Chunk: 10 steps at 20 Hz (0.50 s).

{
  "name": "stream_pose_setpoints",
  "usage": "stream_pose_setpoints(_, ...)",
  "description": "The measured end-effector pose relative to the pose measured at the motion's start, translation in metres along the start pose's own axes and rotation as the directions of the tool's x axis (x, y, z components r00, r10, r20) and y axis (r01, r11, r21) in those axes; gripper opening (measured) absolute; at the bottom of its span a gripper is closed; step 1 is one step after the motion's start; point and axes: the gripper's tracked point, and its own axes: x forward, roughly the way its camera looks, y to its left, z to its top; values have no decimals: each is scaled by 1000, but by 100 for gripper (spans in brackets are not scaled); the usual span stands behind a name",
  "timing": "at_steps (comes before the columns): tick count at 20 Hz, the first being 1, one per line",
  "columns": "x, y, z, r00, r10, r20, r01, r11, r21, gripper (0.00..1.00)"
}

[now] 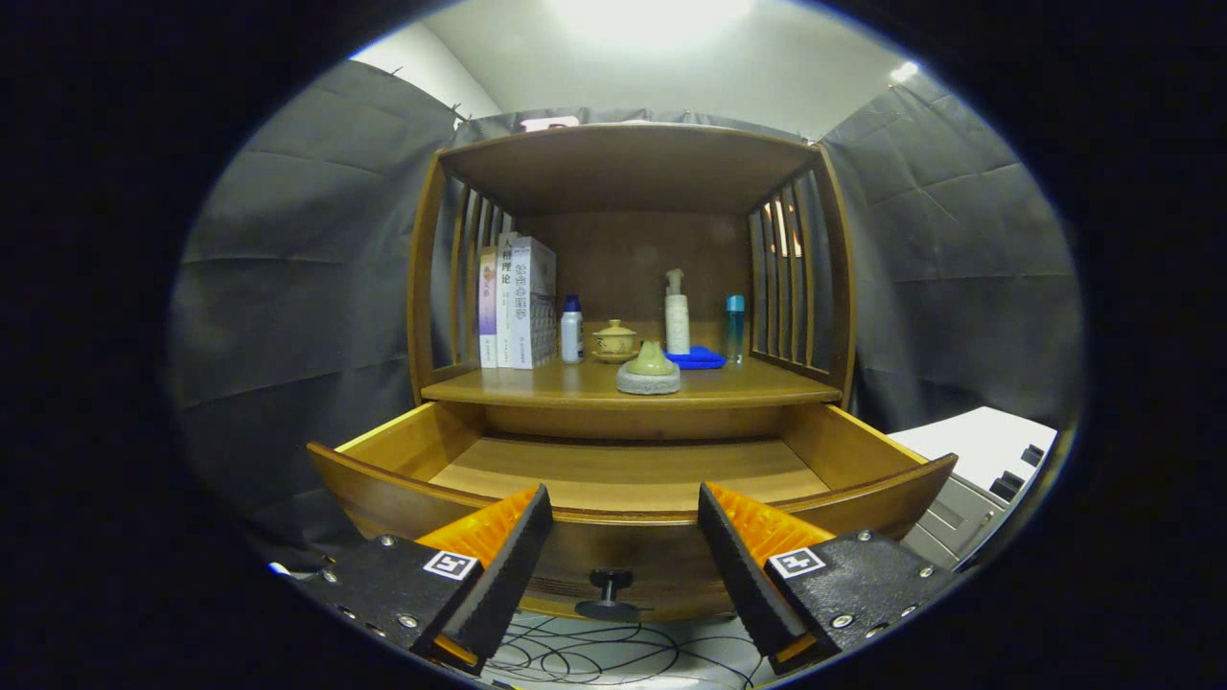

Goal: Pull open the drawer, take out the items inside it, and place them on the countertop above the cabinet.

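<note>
The wooden drawer (403, 446) stands pulled out toward me, and the part of its floor that I see is bare. Its dark knob (610, 581) sits on the drawer front, low between my fingers. My gripper (623, 522) is open, level with the drawer's front rim, and holds nothing. On the countertop (767, 388) above the drawer, near its front edge, rests a grey round base with a greenish cone-shaped piece (649, 369) on it.
Further back on the countertop stand several books (516, 302), a small white bottle (571, 331), a lidded yellow pot (613, 341), a pump bottle (677, 314), a blue tray (698, 358) and a blue tube (734, 328). A white unit (968, 455) sits right of the cabinet. Cables (613, 656) lie on the floor.
</note>
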Motion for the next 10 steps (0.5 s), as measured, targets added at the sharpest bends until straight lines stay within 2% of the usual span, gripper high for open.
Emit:
stream_pose_setpoints(4,-4,-2,-13,999,-33,-17,32,998,-52,95)
stream_pose_setpoints(10,-1,-7,-43,996,-59,-73,55,997,-61,95)
